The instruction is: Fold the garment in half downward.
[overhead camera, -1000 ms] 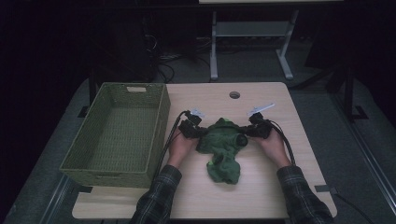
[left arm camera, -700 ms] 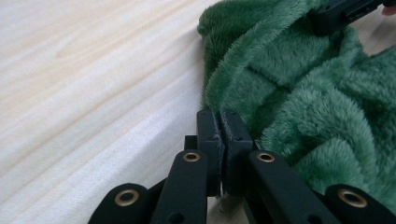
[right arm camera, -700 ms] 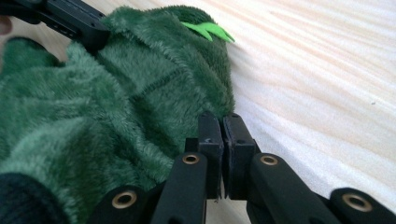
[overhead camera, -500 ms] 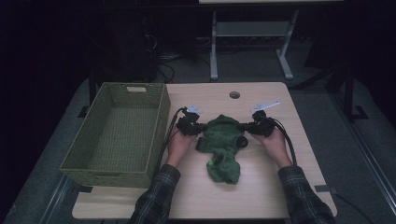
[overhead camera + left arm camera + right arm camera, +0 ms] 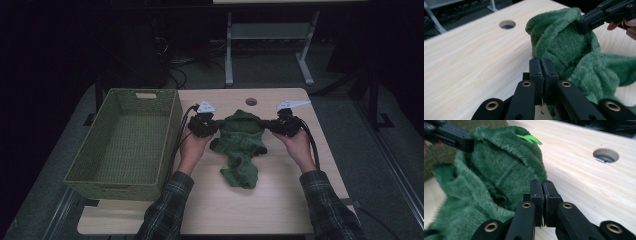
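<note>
Green fleece garment (image 5: 241,145) on the light wooden bench (image 5: 280,210), just right of the woven basket (image 5: 125,145). Upper end raised and stretched between the two tools, lower end trailing on the wood toward the person.

Left tool (image 5: 206,125) pressed together on the garment's left upper edge; in the left gripper view (image 5: 543,68), jaws flat against each other with fleece pinched at the tips. Right tool (image 5: 281,125) likewise clamped on the right upper edge; in the right gripper view (image 5: 544,191), jaws shut with pile bunched at their ends. Each tool also visible far off in the other's view, gripping the opposite corner.

Probable reason for the twin grip at opposite edges: spreading the cloth wide and keeping it taut, so as to hang open rather than bunch, likely ahead of folding or a carry to the empty basket beside it. Basket close at the left, open top up, handy for that.

Round cable hole (image 5: 251,101) in the bench beyond the garment.

A bright green tab (image 5: 529,138) at the garment's top edge, probably a label; no lettering legible. No brand or writing readable elsewhere.
</note>
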A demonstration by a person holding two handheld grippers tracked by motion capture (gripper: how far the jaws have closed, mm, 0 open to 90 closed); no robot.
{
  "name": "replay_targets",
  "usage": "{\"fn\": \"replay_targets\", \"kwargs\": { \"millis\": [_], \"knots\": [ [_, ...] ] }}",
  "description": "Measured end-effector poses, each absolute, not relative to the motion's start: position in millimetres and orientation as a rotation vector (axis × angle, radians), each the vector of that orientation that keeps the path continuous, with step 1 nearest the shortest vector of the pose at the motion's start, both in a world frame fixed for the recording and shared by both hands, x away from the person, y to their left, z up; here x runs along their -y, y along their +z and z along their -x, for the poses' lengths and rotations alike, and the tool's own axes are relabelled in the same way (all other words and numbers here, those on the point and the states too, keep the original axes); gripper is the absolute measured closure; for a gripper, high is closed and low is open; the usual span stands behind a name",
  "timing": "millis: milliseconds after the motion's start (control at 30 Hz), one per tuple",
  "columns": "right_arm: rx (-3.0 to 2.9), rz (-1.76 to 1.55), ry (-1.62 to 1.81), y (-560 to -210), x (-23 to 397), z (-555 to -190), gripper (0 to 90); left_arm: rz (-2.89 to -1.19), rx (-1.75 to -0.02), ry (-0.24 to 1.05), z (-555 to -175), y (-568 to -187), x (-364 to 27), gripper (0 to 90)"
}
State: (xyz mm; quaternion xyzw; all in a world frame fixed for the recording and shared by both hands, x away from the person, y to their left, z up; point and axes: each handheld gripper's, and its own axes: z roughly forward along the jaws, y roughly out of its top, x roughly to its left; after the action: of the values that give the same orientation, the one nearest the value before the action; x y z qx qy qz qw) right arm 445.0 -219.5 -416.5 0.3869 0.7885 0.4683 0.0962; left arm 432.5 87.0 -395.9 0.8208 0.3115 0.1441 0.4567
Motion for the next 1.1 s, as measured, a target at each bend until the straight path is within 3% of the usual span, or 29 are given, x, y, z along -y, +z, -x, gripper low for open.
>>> {"fn": "replay_targets", "kwargs": {
  "millis": [1100],
  "knots": [
    [-2.406,-0.884,1.499,-414.2,220.1,-348.7,86.2,-1.952,-0.538,0.365,-334.8,-416.9,-100.4,85.8]
  ]
}}
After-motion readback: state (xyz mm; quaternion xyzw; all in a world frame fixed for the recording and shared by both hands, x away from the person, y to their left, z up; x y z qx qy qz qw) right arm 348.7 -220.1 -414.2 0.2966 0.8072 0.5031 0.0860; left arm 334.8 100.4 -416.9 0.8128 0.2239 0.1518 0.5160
